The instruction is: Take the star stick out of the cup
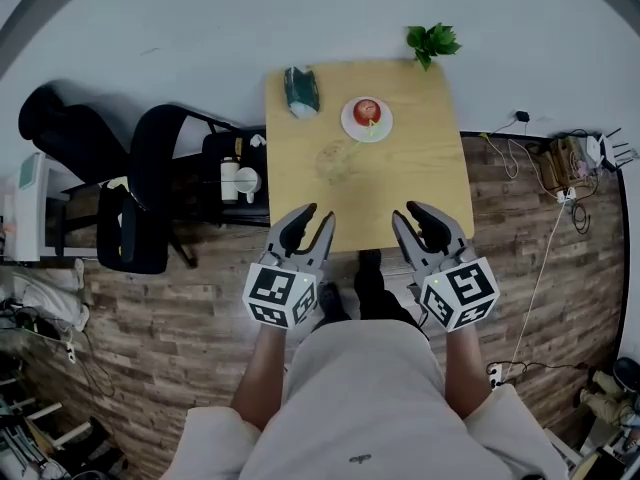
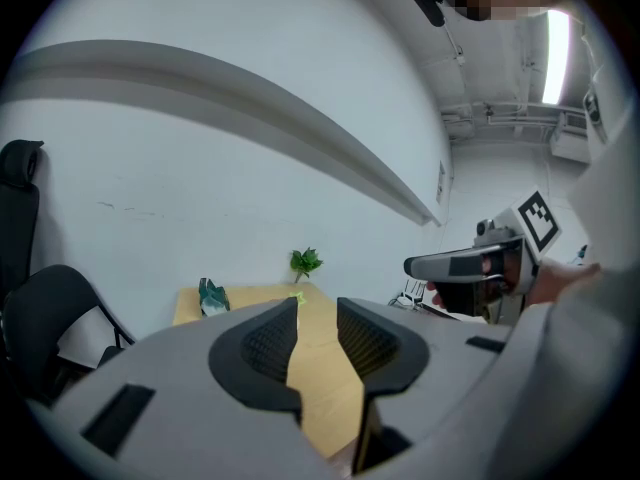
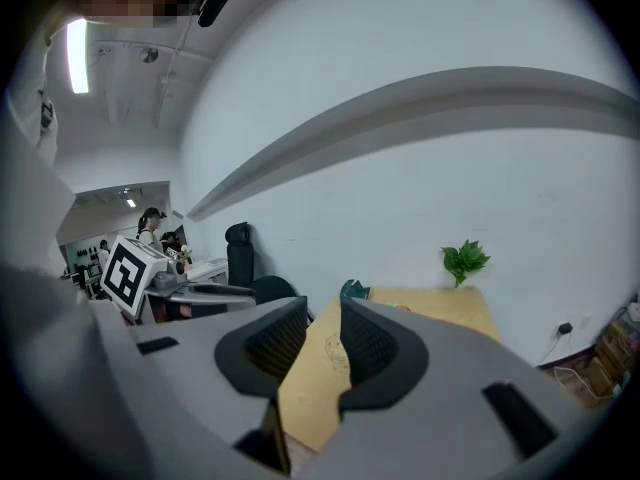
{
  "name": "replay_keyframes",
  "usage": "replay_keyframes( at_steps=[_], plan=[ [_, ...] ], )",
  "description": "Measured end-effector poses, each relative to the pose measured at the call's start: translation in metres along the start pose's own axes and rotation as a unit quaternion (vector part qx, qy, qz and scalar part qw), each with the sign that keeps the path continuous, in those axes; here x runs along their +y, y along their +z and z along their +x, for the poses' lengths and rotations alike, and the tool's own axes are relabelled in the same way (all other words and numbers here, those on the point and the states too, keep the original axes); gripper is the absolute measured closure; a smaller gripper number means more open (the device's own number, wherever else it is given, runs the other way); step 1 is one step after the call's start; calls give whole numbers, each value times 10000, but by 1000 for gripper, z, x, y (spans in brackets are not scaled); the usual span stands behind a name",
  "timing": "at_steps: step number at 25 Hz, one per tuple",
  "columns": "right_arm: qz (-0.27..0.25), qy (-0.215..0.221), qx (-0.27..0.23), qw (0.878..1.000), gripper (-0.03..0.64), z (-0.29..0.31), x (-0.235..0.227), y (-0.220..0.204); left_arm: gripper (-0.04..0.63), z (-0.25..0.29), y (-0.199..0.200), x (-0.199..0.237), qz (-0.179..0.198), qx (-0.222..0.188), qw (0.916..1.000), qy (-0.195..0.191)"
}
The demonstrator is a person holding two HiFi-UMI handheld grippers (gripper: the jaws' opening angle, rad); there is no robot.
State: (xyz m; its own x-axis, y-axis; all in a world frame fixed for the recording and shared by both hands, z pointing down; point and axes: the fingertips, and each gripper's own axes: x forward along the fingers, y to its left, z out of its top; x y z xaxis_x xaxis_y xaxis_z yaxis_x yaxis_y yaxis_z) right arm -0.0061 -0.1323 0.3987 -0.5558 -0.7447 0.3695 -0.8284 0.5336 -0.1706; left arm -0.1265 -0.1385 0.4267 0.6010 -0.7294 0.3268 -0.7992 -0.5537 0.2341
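A red cup (image 1: 367, 112) stands on a white saucer (image 1: 350, 126) at the far middle of the wooden table (image 1: 420, 178). A yellow-green star stick (image 1: 371, 123) rises from the cup. In the left gripper view only the star tip (image 2: 299, 298) peeks over a jaw. My left gripper (image 1: 318, 216) (image 2: 318, 303) hovers at the table's near edge, open and empty. Beside it, at the same edge, my right gripper (image 1: 405, 214) (image 3: 323, 308) is also open with nothing in it. Both are well short of the cup.
A crumpled teal thing (image 1: 301, 90) lies at the table's far left corner, and a small green plant (image 1: 432, 41) stands at the far right corner. A black office chair (image 1: 150, 183) and a stand with a white mug (image 1: 245, 180) are to the left. Cables (image 1: 560, 168) trail on the floor at right.
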Motion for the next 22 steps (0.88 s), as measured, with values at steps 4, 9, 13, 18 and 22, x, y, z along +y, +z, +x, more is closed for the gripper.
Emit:
replay_keyframes(
  at_steps=[4, 9, 13, 18, 22],
  plan=[
    [-6, 132, 6, 9999, 520, 12, -26, 7, 488, 31, 6, 0, 34, 52, 10000, 77],
    [36, 309, 47, 9995, 520, 31, -53, 9, 488, 68, 1, 4, 58, 220, 9995, 202],
    [73, 424, 78, 9990, 521, 41, -73, 11, 488, 92, -2, 5, 45, 323, 9991, 274],
    [81, 599, 152, 9981, 520, 54, -89, 8, 488, 117, -4, 13, 71, 431, 9981, 433],
    [144, 683, 192, 9974, 522, 63, -102, 4, 486, 133, -6, 17, 84, 488, 9974, 525]
  ],
)
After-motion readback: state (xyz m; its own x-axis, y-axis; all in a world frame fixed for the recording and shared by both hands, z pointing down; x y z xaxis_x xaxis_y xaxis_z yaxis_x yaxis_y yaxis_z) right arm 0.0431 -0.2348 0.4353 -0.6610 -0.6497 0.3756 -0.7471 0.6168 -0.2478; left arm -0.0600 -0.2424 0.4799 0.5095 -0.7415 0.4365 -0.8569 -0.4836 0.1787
